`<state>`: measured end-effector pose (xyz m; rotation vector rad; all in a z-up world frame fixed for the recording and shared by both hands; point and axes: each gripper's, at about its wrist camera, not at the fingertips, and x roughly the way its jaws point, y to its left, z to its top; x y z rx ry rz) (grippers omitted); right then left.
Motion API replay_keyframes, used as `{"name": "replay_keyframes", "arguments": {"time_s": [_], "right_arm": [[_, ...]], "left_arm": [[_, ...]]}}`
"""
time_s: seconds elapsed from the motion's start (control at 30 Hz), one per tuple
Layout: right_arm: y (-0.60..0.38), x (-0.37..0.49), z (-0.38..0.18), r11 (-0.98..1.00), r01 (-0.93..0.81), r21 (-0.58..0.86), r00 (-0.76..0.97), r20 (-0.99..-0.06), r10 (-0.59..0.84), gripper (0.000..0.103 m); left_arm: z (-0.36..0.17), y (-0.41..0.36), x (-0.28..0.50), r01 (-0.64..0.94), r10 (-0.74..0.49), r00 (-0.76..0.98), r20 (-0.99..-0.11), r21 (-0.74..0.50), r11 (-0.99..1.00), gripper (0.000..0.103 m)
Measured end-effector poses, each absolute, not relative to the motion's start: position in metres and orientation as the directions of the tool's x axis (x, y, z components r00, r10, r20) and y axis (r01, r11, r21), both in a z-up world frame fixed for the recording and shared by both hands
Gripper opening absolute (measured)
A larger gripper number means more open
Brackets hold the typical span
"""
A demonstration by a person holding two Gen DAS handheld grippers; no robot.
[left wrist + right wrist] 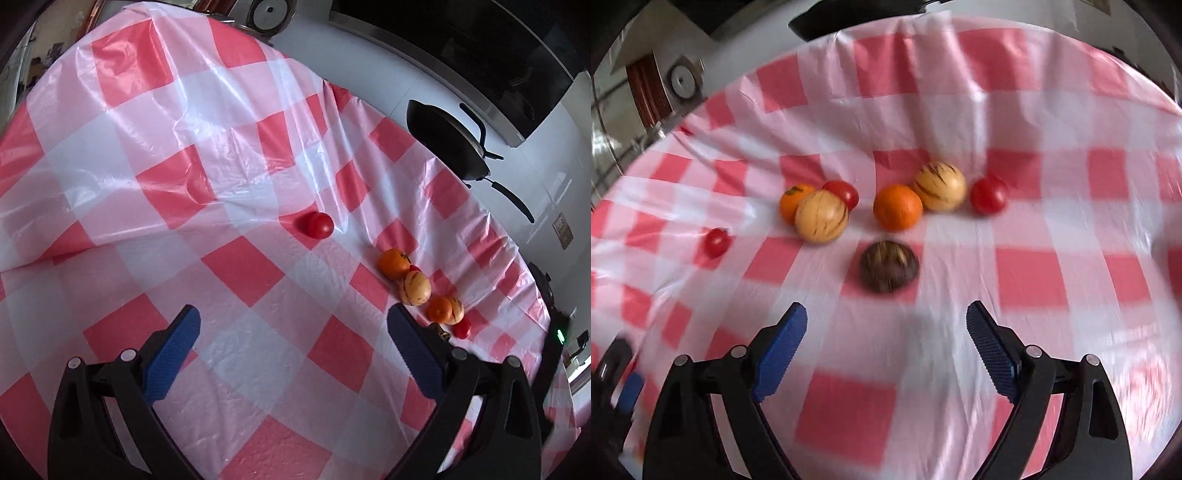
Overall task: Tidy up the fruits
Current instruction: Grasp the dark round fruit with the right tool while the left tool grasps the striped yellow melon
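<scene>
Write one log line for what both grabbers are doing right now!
left gripper: open, empty | right gripper: open, empty, facing brown fruit | fruits loose on checked cloth

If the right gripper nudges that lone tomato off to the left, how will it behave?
The lone tomato looks round and glossy, so it would probably roll and may slip between pads. The tablecloth is wrinkled plastic, which might deflect it.

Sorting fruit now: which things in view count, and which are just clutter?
Job: tomatoes, oranges, striped melons, brown fruit.
Clutter: black wok, checked tablecloth, round metal lid.
</scene>
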<state>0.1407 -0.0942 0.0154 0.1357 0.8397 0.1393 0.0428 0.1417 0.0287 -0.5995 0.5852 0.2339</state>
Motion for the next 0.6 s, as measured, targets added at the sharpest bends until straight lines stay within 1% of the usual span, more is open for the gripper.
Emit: {"name": "replay_keyframes", "arguments": {"time_s": [0.07, 0.13, 0.2, 0.3, 0.33, 0.47, 0.6], "right_arm": [[-0.087, 0.159, 0.012, 0.986, -0.066, 0.154, 0.644, -0.748, 0.160, 0.081], [-0.083, 0.174, 0.006, 0.990, -0.055, 0.129, 0.632, -0.763, 0.134, 0.073], [-0.078, 0.183, 0.002, 0.994, -0.060, 0.090, 0.620, -0.777, 0.108, 0.067], [-0.070, 0.184, -0.001, 0.996, -0.079, 0.028, 0.618, -0.783, 0.071, 0.046], [-0.070, 0.182, -0.001, 0.996, -0.085, 0.022, 0.620, -0.781, 0.070, 0.043], [-0.075, 0.163, -0.002, 0.995, -0.096, 0.029, 0.617, -0.782, 0.083, 0.042], [-0.106, 0.117, 0.007, 0.986, -0.098, 0.134, 0.648, -0.743, 0.165, 0.042]], "left_arm": [[0.028, 0.140, 0.043, -0.366, 0.034, 0.811, -0.584, -0.461, 0.809, 0.101], [0.028, 0.138, 0.043, -0.358, 0.027, 0.810, -0.585, -0.459, 0.813, 0.101], [0.028, 0.135, 0.043, -0.349, 0.021, 0.811, -0.585, -0.454, 0.820, 0.101], [0.028, 0.131, 0.044, -0.338, 0.022, 0.813, -0.582, -0.440, 0.832, 0.101], [0.028, 0.130, 0.044, -0.336, 0.023, 0.812, -0.584, -0.435, 0.836, 0.101], [0.028, 0.125, 0.044, -0.321, 0.023, 0.812, -0.583, -0.415, 0.851, 0.101], [0.029, 0.122, 0.045, -0.302, 0.010, 0.818, -0.575, -0.415, 0.858, 0.101]]}}
